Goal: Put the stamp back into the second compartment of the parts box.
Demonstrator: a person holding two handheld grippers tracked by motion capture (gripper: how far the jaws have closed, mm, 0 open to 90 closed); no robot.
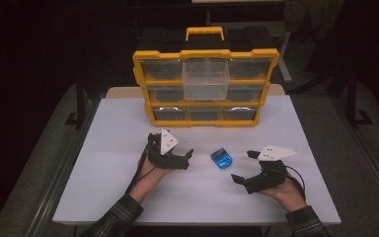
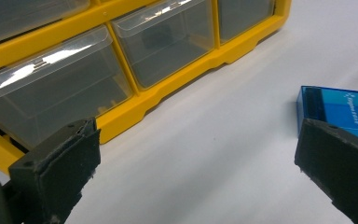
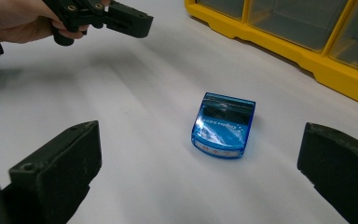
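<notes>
A small blue box (image 1: 221, 159) lies flat on the white table (image 1: 103, 197), at 6 o'clock from the yellow organizer (image 1: 205, 89), between both grippers. Left gripper (image 1: 170, 154) and right gripper (image 1: 244, 168) stand spread and empty. The box looks light, rigid and glossy, probably slippery; its two long sides offer the surest hold.
</notes>
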